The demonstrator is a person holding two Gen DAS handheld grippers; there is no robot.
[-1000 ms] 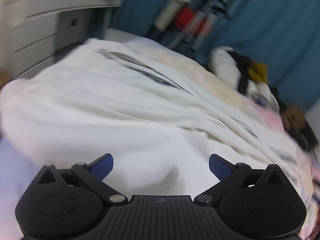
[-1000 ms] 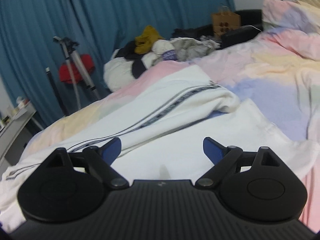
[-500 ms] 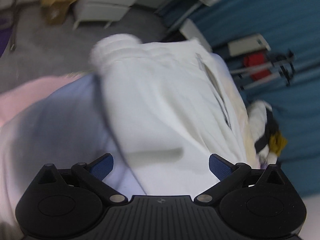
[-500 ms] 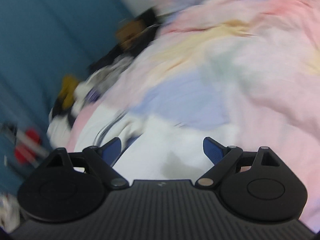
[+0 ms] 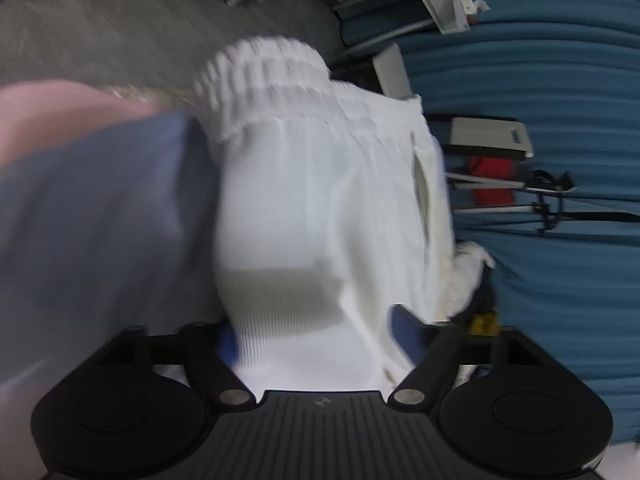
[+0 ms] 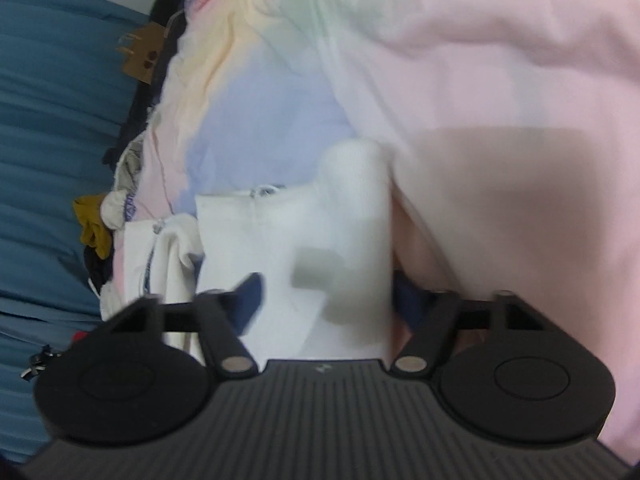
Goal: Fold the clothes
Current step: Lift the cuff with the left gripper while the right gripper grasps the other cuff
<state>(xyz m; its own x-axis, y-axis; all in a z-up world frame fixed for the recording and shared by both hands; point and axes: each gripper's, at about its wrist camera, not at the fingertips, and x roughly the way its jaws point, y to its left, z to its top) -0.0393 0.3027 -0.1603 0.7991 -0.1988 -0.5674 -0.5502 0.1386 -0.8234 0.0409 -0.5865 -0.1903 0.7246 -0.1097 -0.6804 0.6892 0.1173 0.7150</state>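
Here both grippers are turned on their sides over the bed, each with white cloth running between its fingers. The left gripper has its jaws wide apart around the garment, whose ribbed elastic band hangs off the bed edge toward the floor; the cloth passes between the blue pads, but they do not look pressed onto it. The right gripper is likewise spread, straddling a narrower strip of the same white garment that lies on the pastel cover.

To do this step well, I judge each gripper should push further in so the hem sits deep between the pads, then close firmly on one layer stack only, not the bedcover beneath. Both should pinch at matching points on the edge, so the fold comes out square.
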